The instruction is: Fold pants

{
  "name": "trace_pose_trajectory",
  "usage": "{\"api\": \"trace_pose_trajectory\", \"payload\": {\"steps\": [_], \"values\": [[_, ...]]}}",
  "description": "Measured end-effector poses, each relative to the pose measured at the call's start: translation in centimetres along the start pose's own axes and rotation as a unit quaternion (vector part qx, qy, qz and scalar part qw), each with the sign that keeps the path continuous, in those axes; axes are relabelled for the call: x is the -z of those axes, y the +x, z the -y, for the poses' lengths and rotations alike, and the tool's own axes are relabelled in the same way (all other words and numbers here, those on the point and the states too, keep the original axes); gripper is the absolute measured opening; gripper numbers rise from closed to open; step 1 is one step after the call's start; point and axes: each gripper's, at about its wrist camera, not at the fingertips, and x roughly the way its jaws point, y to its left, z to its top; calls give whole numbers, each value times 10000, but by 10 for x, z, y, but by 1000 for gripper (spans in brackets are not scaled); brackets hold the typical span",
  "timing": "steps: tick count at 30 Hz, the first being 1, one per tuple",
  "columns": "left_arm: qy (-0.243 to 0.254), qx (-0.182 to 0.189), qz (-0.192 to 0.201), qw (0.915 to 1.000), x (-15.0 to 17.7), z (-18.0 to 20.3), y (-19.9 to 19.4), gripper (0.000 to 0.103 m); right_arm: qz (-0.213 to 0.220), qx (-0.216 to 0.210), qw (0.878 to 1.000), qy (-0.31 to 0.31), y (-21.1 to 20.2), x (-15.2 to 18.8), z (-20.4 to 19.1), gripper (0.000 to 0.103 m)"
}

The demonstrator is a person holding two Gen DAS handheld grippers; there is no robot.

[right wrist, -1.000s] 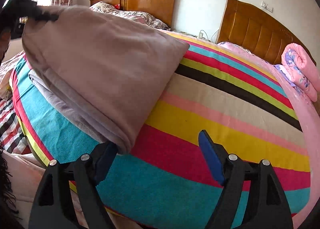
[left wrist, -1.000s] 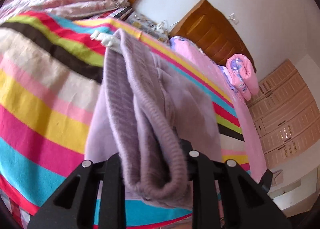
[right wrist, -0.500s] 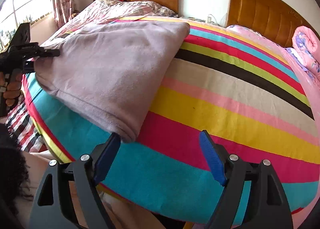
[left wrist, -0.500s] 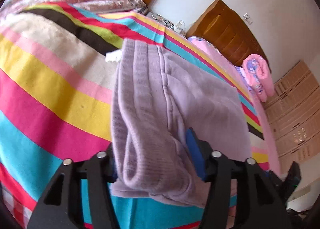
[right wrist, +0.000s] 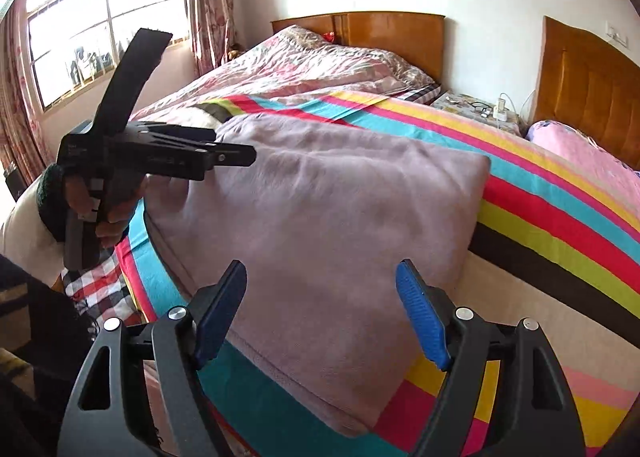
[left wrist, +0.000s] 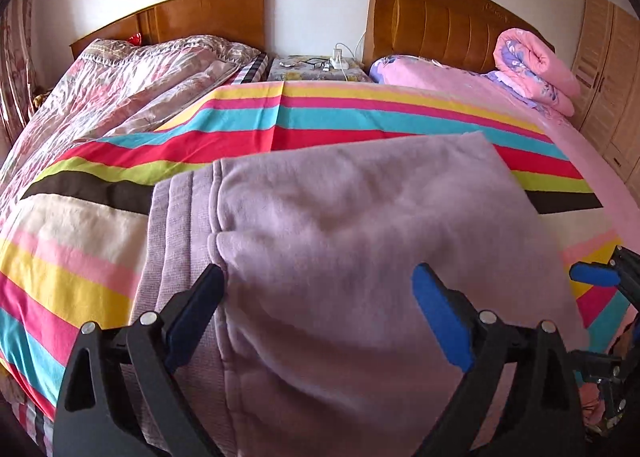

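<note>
Directly at twelve o'clock from both tools, the folded pants lie flat on the striped bed, long axis three-to-nine, left tool opening, right tool closing slightly, neither gripping, left seemingly nearer.

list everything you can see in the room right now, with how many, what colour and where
pants: one, lilac, folded flat on the striped blanket
striped blanket: one, multicoloured, across the near bed
quilt: one, pink floral, on the far bed
rolled duvet: one, pink and purple, by the right headboard
headboards: two, brown wood, against the wall
nightstand: one, patterned top, between the beds, with a white power strip
wardrobe: one, light wood, far right
window: one, bright, with floral curtains
left gripper: black, blue pads, jaws opening, over the pants, gripping nothing
right gripper: same, jaws closing, pads not pressing the pants
hand: one, holding the left gripper
</note>
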Motion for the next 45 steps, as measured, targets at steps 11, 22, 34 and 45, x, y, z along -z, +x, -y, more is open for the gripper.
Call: {"api": "trace_pose_trajectory", "payload": {"steps": [11,22,34,45], "values": [[261,-250,-78,9993,11,-1,23,102,-525,-418,9977,-31,-6,16,14,74],[264,-219,5,9994,15,-3,19,102,239,-440,9987,136,37,-83,84,76],[266,-187,16,9995,17,-4,18,102,187,206,9946,1005,88,-110,158,76],[298,-281,-2,9992,20,-2,14,102,-486,585,9966,304,119,-127,117,82]]}}
